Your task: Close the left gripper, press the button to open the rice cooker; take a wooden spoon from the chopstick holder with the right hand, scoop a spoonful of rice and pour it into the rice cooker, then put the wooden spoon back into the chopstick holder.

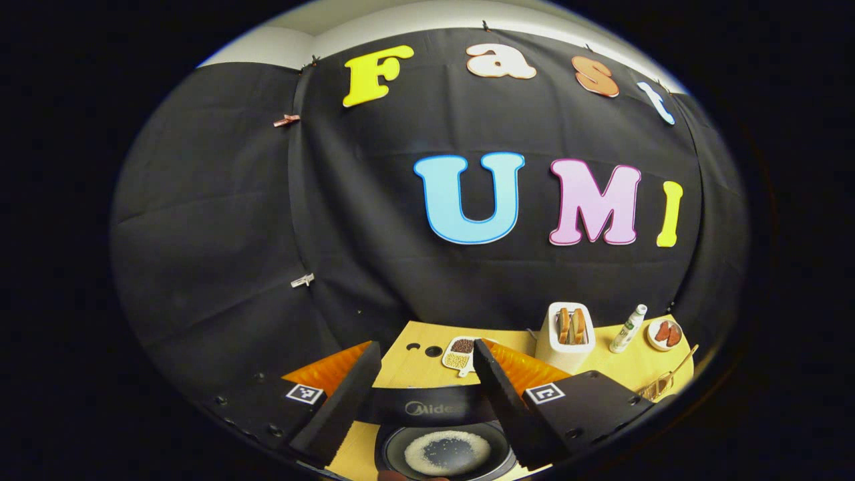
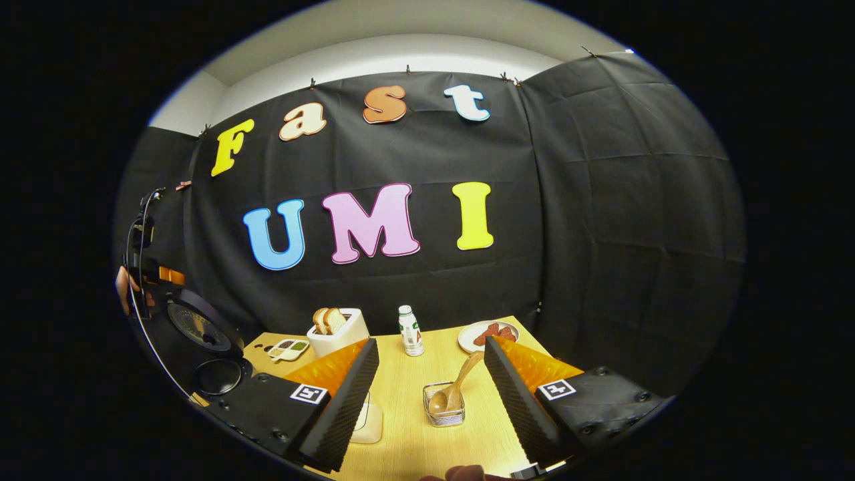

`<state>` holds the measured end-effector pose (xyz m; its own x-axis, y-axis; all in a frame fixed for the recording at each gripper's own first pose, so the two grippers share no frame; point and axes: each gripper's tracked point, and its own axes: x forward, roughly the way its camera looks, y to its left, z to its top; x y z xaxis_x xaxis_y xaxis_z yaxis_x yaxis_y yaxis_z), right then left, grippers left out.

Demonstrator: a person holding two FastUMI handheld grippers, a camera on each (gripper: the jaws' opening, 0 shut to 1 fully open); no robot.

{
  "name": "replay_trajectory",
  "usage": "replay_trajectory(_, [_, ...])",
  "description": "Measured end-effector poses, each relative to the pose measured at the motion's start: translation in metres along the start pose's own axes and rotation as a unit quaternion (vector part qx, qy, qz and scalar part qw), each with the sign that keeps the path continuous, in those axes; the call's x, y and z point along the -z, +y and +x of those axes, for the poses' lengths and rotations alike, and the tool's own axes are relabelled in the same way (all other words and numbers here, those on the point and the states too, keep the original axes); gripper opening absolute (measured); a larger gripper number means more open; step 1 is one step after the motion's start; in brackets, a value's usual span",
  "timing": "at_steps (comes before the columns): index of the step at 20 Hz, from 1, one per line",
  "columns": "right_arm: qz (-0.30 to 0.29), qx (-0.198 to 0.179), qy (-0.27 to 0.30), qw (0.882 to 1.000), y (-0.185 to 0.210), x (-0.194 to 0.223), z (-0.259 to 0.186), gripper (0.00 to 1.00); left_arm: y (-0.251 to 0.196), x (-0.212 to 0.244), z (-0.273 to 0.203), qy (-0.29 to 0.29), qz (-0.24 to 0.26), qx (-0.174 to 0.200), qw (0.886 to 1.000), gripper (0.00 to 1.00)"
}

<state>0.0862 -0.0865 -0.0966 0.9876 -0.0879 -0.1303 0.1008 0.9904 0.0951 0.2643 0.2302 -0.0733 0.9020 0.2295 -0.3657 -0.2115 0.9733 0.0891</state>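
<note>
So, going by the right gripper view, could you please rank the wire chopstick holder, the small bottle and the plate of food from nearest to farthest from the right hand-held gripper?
1. The wire chopstick holder, nearest, just ahead of the right hand-held gripper, with the wooden spoon in it.
2. The small bottle, farther back, slightly left.
3. The plate of food, by the table's far edge on the right, only a little beyond the bottle.

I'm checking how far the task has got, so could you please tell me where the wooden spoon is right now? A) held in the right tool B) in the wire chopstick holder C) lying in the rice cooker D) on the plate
B: the wooden spoon stands in the wire chopstick holder, ahead of the open right tool.
</note>
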Motion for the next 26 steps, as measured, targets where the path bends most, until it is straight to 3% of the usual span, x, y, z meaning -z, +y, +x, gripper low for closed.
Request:
replay_trajectory(5, [0.005, -0.001, 0.004, 1.0, 0.009, 0.005, 0.001, 0.98, -0.006, 0.02, 0.009, 0.038, -0.024, 0.011, 0.999, 0.95])
replay_trajectory(6, [0.005, -0.004, 0.006, 1.0, 0.011, 0.006, 0.001, 0.98, -0.007, 0.024, 0.006, 0.048, -0.032, 0.012, 0.998, 0.99])
replay_trajectory(10, [0.002, -0.024, 0.02, 1.0, 0.021, 0.018, 0.003, 0.98, -0.007, 0.049, -0.017, 0.073, -0.047, 0.013, 0.996, 0.96])
replay_trajectory(15, [-0.002, -0.054, 0.033, 0.998, 0.034, 0.029, 0.002, 0.98, -0.014, 0.109, -0.056, 0.119, -0.069, 0.012, 0.99, 0.96])
replay_trajectory(26, [-0.013, -0.075, 0.059, 0.995, 0.038, 0.048, -0.006, 0.98, -0.018, 0.222, -0.099, 0.21, -0.081, 0.005, 0.974, 0.96])
